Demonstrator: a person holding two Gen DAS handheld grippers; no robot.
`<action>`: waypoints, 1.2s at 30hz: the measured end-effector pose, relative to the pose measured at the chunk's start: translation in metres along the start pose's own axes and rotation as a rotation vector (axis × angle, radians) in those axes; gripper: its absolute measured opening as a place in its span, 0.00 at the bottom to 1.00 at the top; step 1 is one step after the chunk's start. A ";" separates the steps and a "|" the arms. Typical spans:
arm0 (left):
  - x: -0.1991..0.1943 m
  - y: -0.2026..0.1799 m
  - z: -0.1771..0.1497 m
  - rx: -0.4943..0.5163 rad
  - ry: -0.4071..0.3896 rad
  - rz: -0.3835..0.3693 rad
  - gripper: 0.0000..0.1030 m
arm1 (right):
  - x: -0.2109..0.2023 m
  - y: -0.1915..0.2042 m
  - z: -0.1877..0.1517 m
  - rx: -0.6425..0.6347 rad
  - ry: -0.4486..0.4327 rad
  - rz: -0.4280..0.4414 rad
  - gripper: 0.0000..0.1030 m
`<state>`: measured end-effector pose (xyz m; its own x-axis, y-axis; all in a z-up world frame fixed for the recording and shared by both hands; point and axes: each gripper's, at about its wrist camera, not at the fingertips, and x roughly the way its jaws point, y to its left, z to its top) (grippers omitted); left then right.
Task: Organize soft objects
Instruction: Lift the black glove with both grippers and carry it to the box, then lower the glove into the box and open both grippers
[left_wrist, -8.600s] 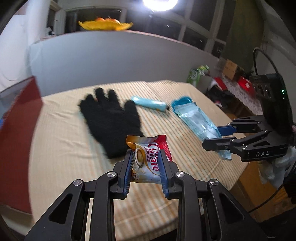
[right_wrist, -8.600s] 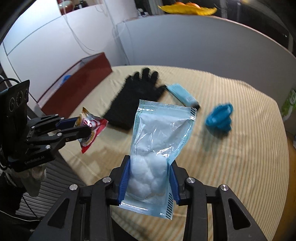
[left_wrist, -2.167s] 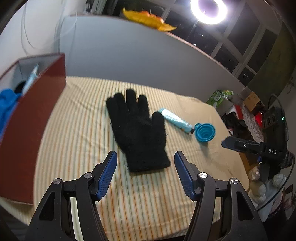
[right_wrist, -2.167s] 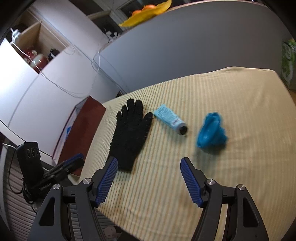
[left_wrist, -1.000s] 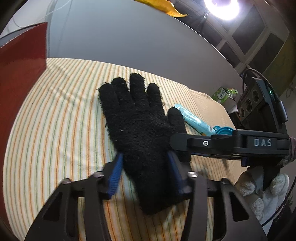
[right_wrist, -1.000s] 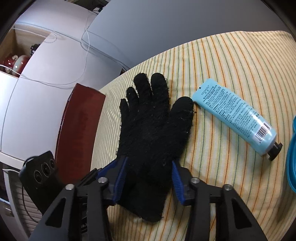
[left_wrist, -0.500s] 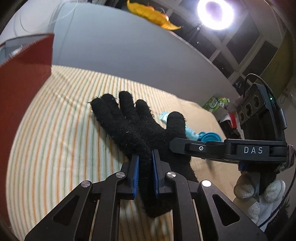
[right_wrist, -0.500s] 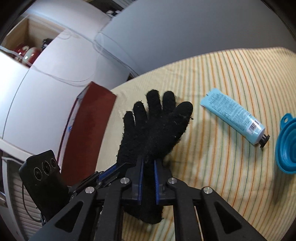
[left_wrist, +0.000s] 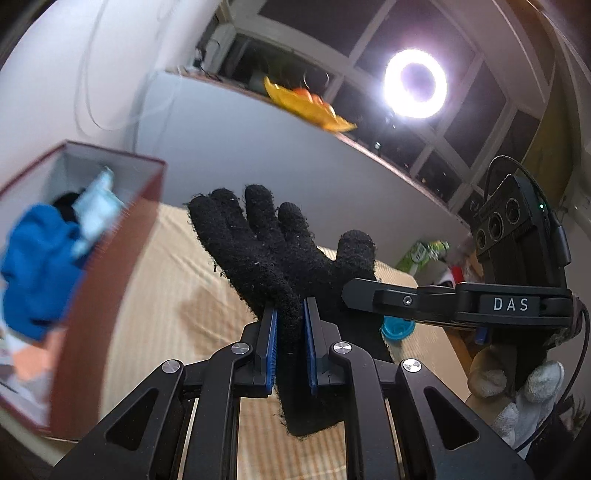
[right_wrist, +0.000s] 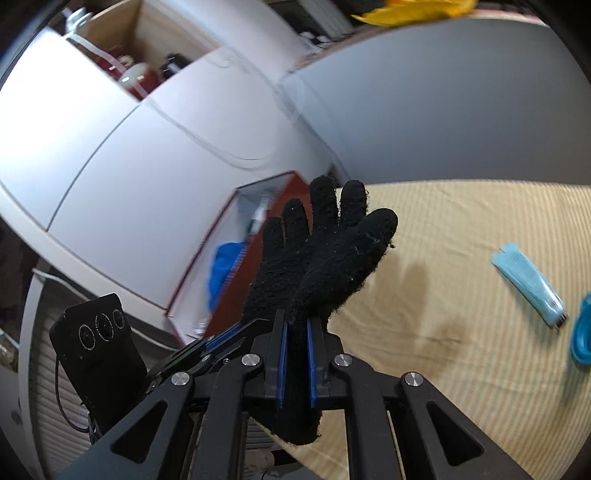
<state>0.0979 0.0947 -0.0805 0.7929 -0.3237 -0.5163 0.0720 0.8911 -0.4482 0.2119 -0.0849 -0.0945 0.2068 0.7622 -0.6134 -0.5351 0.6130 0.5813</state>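
The striped bench (left_wrist: 177, 332) is lying below, with the red box (left_wrist: 110, 266) standing at ten o'clock. The black glove (left_wrist: 273, 266) is hanging clear of the bench, fingers fanning toward twelve o'clock. The left hand-held gripper (left_wrist: 290, 332) and the right hand-held gripper (right_wrist: 295, 347) are both clamping its cuff end between closed pads.

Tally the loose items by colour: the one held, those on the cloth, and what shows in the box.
Black: 1, the glove, clamped by both the left gripper and the right gripper
Light blue: 2, the tube on the cloth, the packet in the box
Blue: 2, the funnel on the cloth, the cloth item in the box
Total: 5
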 end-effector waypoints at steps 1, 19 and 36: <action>-0.006 0.004 0.003 0.001 -0.009 0.009 0.11 | 0.004 0.007 0.002 -0.011 0.001 0.006 0.08; -0.071 0.092 0.029 -0.056 -0.079 0.226 0.11 | 0.111 0.118 0.028 -0.173 0.115 0.111 0.08; -0.069 0.121 0.026 -0.037 -0.023 0.358 0.11 | 0.160 0.136 0.024 -0.217 0.183 0.069 0.08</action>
<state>0.0677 0.2326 -0.0802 0.7770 0.0146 -0.6294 -0.2345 0.9345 -0.2679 0.1919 0.1255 -0.1008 0.0231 0.7384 -0.6740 -0.7093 0.4872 0.5095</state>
